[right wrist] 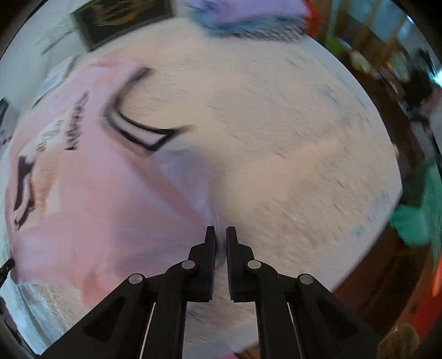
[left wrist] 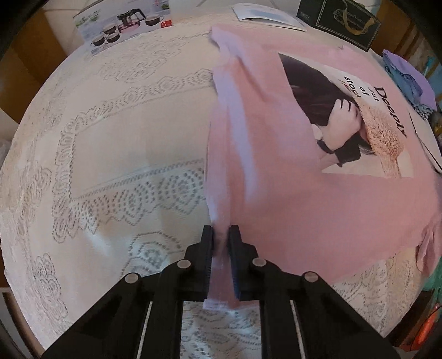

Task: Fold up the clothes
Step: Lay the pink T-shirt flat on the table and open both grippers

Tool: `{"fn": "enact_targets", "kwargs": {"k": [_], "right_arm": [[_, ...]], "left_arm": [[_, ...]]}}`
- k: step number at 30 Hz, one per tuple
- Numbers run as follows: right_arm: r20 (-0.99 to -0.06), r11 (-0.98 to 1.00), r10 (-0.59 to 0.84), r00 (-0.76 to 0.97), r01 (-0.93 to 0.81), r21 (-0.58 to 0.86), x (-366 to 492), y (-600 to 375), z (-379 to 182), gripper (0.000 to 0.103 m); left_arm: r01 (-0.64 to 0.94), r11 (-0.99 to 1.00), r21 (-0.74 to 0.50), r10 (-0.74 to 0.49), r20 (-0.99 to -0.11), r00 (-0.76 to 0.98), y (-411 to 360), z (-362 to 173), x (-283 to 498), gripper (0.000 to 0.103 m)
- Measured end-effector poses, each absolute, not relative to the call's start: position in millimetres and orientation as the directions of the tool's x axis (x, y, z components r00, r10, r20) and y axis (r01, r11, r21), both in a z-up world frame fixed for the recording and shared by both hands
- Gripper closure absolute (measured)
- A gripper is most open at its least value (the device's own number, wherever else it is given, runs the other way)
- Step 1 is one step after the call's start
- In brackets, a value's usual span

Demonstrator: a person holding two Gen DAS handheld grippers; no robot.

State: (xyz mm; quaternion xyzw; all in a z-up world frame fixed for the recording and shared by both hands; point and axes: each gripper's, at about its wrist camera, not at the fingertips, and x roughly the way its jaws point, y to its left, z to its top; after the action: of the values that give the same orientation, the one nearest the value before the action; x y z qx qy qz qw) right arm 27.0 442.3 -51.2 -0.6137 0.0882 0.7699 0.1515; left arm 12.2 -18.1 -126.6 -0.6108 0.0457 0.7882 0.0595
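Note:
A pink T-shirt (left wrist: 290,193) with a printed picture of a figure in a straw hat lies spread on the white lace tablecloth (left wrist: 110,138). My left gripper (left wrist: 220,234) points down at its left edge and is shut on a fold of the pink cloth, which runs up between the fingers. The right wrist view is blurred. There the same shirt (right wrist: 96,207) fills the left side, and my right gripper (right wrist: 220,234) is shut on a pinch of its pale edge where it meets the tablecloth (right wrist: 290,138). A white, black-edged band (right wrist: 138,129) shows on the shirt.
At the table's far edge stand a tea-set box (left wrist: 124,24), a booklet (left wrist: 268,15) and a dark gift box (left wrist: 345,22). A heap of purple and blue clothes (left wrist: 408,80) lies at the far right. Something green (right wrist: 414,215) hangs off the table's right side.

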Motion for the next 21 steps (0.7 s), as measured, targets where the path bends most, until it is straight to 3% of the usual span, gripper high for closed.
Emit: {"fn": "enact_targets", "kwargs": {"k": [2, 4, 5, 7, 13, 19, 20, 21], "right_arm": [[-0.964, -0.91, 0.198, -0.177, -0.398, -0.115, 41, 455, -51, 0.087], [-0.968, -0.912, 0.115, -0.224, -0.41, -0.014, 52, 458, -45, 0.043], [-0.965, -0.913, 0.058, -0.255, -0.404, 0.052, 59, 456, -42, 0.038], [-0.958, -0.919, -0.016, -0.286, -0.373, 0.127, 70, 447, -40, 0.037], [-0.961, -0.93, -0.119, -0.249, -0.31, 0.196, 91, 411, -59, 0.038], [-0.969, -0.947, -0.117, -0.218, -0.268, 0.175, 96, 381, -85, 0.037], [-0.971, -0.952, -0.108, -0.213, -0.258, 0.163, 98, 377, -90, 0.039], [-0.976, -0.958, -0.09, -0.196, -0.252, 0.139, 99, 373, -94, 0.057]], "left_arm": [[-0.151, -0.988, -0.015, 0.052, -0.968, -0.245, -22, -121, 14, 0.089], [-0.152, -0.987, -0.052, 0.09, -0.962, -0.258, -28, -110, 19, 0.078], [-0.157, -0.985, -0.066, 0.107, -0.957, -0.271, -31, -104, 23, 0.073], [-0.179, -0.982, -0.062, 0.112, -0.951, -0.288, -34, -96, 30, 0.058], [-0.255, -0.965, -0.055, 0.128, -0.952, -0.278, -31, -105, 42, 0.057], [-0.273, -0.962, -0.003, 0.078, -0.962, -0.263, -23, -127, 40, 0.058], [-0.277, -0.961, -0.005, 0.081, -0.961, -0.264, -22, -126, 41, 0.059], [-0.279, -0.96, -0.009, 0.086, -0.961, -0.264, -21, -125, 41, 0.072]]}}
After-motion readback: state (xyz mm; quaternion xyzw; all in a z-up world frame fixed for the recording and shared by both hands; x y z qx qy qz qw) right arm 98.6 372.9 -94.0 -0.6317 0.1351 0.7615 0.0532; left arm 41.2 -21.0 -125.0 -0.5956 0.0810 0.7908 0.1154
